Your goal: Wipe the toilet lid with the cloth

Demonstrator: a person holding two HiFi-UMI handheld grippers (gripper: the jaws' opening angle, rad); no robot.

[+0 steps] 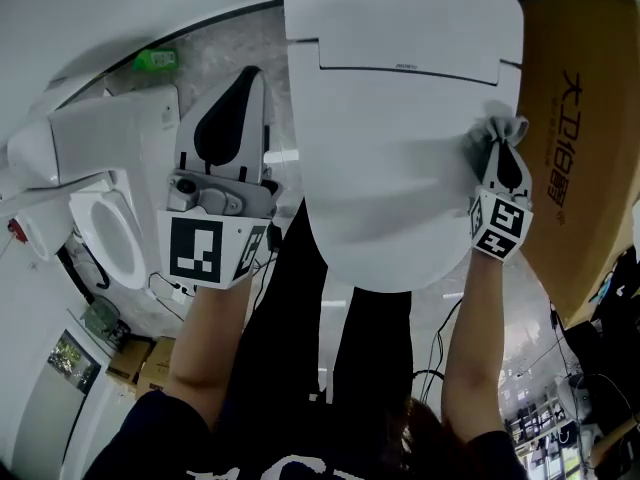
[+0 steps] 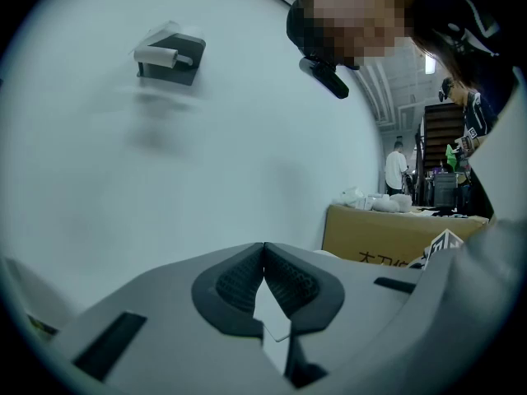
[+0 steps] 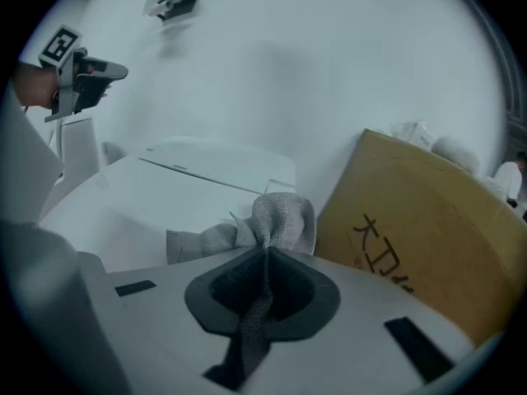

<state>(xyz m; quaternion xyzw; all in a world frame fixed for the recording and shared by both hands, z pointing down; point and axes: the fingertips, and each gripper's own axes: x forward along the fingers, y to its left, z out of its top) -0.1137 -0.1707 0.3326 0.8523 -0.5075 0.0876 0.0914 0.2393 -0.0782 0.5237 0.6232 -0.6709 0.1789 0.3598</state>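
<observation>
The white toilet lid (image 1: pixel 400 158) is closed and fills the middle of the head view. The right gripper (image 1: pixel 500 156) sits over the lid's right side, near the edge, with its jaws clamped on a grey cloth (image 1: pixel 492 133). In the right gripper view a strip of the cloth (image 3: pixel 276 220) runs down between the shut jaws, and a bunched fold stands up past the tips, over the lid (image 3: pixel 165 196). Whether the bunch presses on the lid or sits just above it cannot be told. The left gripper (image 1: pixel 240 88) is held off the lid, beside its left edge. The left gripper view shows its dark ribbed pads (image 2: pixel 239 278) meeting at the tips with nothing between them, facing a plain pale wall (image 2: pixel 206 155) that carries a small dark fitting (image 2: pixel 170 54). A cardboard box (image 1: pixel 580 118) with dark print stands just right of the toilet, close to the cloth. A second toilet (image 1: pixel 100 228) with its seat showing stands to the left, well apart from the lid. A small green thing (image 1: pixel 155 60) lies on the speckled floor (image 1: pixel 235 53) behind it.
</observation>
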